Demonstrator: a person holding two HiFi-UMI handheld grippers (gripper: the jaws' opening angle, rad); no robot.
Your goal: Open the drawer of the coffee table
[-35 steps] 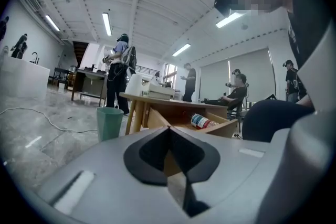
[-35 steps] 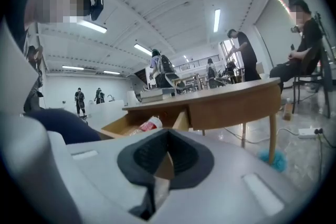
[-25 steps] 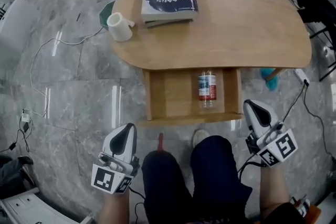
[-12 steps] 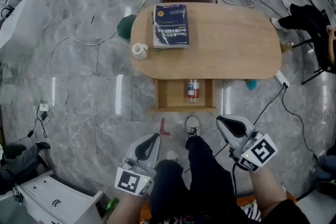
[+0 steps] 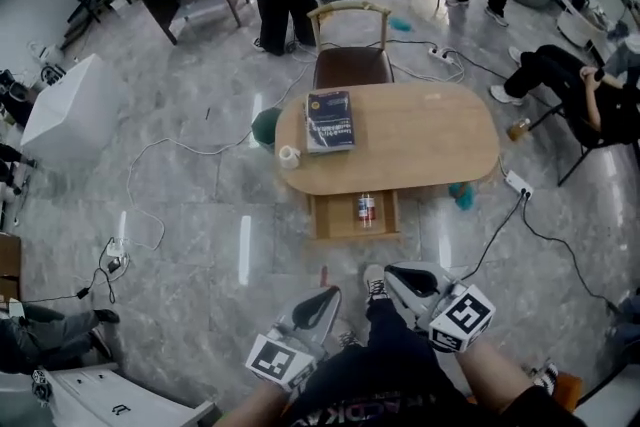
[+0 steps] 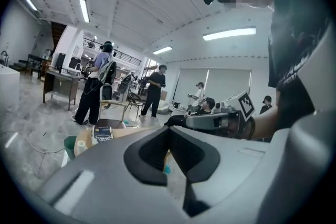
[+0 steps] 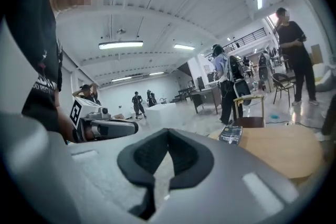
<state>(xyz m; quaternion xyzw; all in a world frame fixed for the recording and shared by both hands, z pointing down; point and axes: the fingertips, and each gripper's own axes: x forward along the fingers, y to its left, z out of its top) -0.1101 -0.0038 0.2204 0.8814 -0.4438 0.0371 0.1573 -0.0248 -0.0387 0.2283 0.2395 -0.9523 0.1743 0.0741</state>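
Holding both grippers close to our body, we have the left gripper (image 5: 328,295) and the right gripper (image 5: 395,273) with jaws pressed together on nothing. Just past our shoe (image 5: 375,283) the drawer (image 5: 332,217) stands pulled out from under the coffee table (image 5: 430,140), a bottle (image 5: 367,208) inside, so we judge the task done. From here the risk is our feet: a step forward could knock the protruding drawer and jolt the bottle, and the cable (image 5: 520,220) on the floor could catch a shoe. Compared with a second ago, we now look from much higher and farther off; the tabletop with its book (image 5: 330,120) and cup (image 5: 289,156) appears small, the grippers sit raised, and the drawer remains open.
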